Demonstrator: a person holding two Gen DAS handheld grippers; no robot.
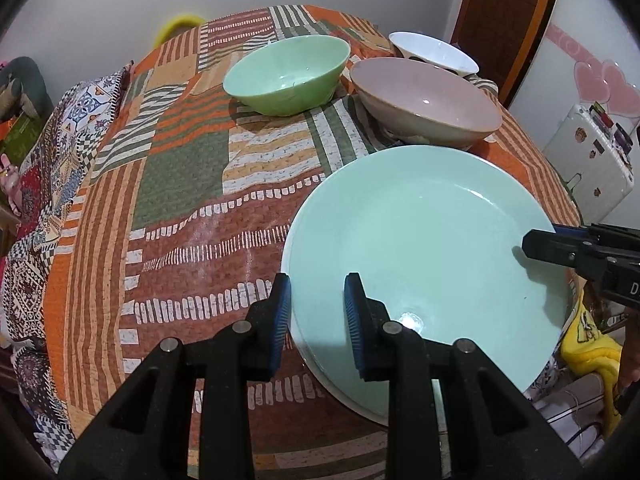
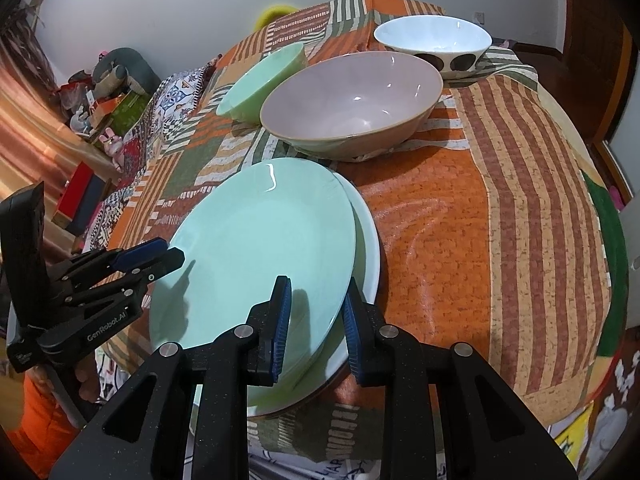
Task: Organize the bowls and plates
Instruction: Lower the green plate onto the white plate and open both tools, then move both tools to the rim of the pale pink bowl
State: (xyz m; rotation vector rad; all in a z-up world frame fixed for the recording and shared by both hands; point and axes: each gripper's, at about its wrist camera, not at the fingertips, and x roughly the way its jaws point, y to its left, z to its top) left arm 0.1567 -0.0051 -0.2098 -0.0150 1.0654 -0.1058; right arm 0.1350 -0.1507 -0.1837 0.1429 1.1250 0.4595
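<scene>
Nearest you, your right gripper (image 2: 316, 320) is pinching the right rim of the mint plate (image 2: 256, 248), and your left gripper (image 1: 318, 312) straddles its opposite rim with jaws narrowly parted; whether the pads press you cannot tell. That plate sits tilted on a white plate (image 2: 370, 240) lying on the patchwork tablecloth (image 2: 480, 208). Farther off stand the pinkish-grey bowl (image 2: 352, 100) and, to its left, the green bowl (image 2: 260, 80), with the white spotted bowl (image 2: 436, 46) farthest back on the right.
</scene>
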